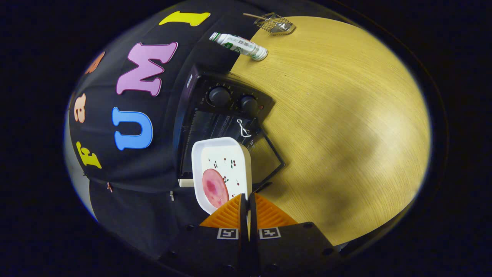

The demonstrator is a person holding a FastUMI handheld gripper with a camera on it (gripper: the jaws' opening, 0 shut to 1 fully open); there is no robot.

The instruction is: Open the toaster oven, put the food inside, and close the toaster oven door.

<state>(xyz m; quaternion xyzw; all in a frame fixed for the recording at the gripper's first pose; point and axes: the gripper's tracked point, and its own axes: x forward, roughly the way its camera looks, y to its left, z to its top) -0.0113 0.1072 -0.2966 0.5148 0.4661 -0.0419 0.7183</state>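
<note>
The jaws (248,200) are nearly closed, pinching the near rim of a white tray (222,154) between the two fingers, so that the tray juts out ahead of them. The tray is rectangular with rounded corners and carries small cherry prints on its floor. A round pink slice of meat (215,187) lies flat in the tray's near end, just ahead of the fingertips.

The toaster oven (226,111) stands on the wooden counter (338,115), its back to the black cloth wall. It is dark, with two round knobs (219,95) side by side on its control panel. Its glass door (269,154) is open, swung down and lying out from the oven's mouth over the counter. The far end of the tray sits at the oven's opening, over the hinge side of the door; how far it reaches inside cannot be told. A white cord loop (243,128) hangs at the oven's front, just beyond the tray.

Beyond the oven, well apart from it, a white and green bottle (239,46) lies on its side on the counter's edge. Farther beyond it rests a small wire basket (276,24) with a stick-like handle.
</note>
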